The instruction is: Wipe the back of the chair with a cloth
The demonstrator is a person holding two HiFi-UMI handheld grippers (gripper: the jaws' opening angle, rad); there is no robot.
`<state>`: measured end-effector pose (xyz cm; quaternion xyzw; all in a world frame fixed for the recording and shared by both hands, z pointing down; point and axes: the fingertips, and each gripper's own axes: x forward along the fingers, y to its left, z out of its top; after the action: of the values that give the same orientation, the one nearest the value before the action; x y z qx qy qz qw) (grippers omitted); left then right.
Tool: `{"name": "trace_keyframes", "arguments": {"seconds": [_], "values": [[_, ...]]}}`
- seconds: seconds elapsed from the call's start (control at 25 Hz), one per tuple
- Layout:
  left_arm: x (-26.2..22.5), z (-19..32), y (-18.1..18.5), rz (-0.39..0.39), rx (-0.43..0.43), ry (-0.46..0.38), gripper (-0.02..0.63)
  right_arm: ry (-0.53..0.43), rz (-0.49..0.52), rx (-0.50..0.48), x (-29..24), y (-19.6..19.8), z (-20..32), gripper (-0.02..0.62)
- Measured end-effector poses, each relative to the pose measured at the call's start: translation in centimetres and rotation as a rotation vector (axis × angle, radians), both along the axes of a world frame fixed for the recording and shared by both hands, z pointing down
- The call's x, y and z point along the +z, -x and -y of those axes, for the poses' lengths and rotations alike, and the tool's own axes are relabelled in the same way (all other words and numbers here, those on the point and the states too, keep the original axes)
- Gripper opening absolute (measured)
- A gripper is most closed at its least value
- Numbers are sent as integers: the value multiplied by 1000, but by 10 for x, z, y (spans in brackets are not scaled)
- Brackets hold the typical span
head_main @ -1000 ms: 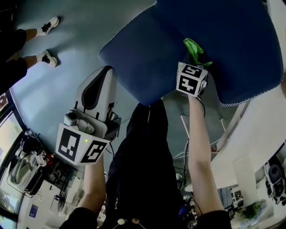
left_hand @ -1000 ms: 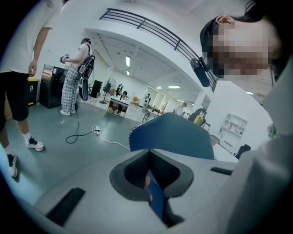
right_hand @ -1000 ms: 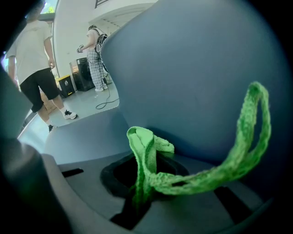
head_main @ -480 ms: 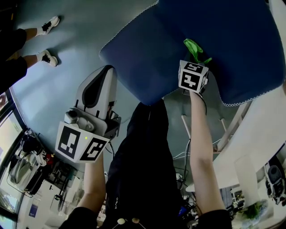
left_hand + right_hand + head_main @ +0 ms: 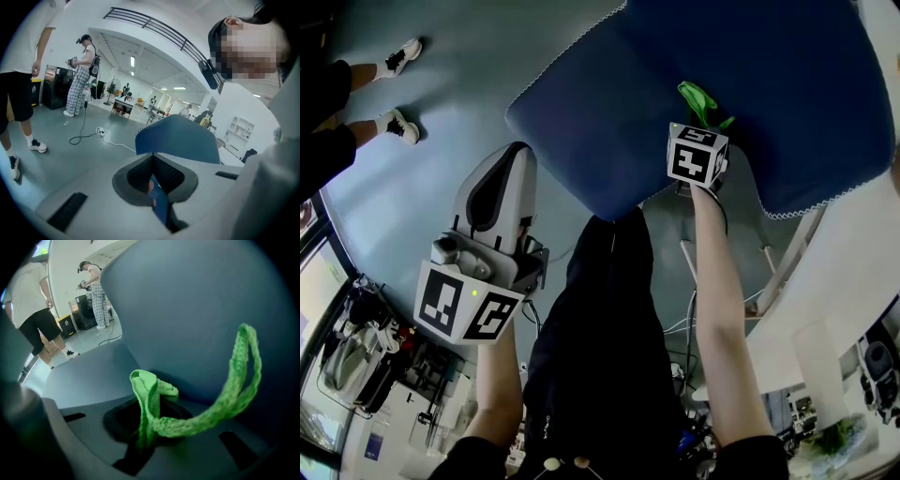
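Outward, cloth endwise toward chair

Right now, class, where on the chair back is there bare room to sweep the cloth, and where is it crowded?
Free: the wide stretch of chair back left of the cloth, out to its scalloped edge, and the stretch right of it. Crowded: only around the right gripper, where the cloth bunches up.
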<state>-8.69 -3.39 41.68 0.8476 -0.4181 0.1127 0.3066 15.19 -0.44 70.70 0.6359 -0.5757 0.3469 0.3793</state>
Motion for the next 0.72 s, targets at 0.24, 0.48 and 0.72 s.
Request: {"name": "trace_keyframes", "arguments": {"seconds": [0.24,0.48,0.72], "values": [[1,2,-1,-3,4,-3,2,-5,10,-1,-3,3,1,44],[-12,3,-6,-10,17,-22,2,-103,20,-22,-48,7,4,44],[-29,10,-17,-24,43,-48,2,-206,-14,-46,-115,0,8,44]]}}
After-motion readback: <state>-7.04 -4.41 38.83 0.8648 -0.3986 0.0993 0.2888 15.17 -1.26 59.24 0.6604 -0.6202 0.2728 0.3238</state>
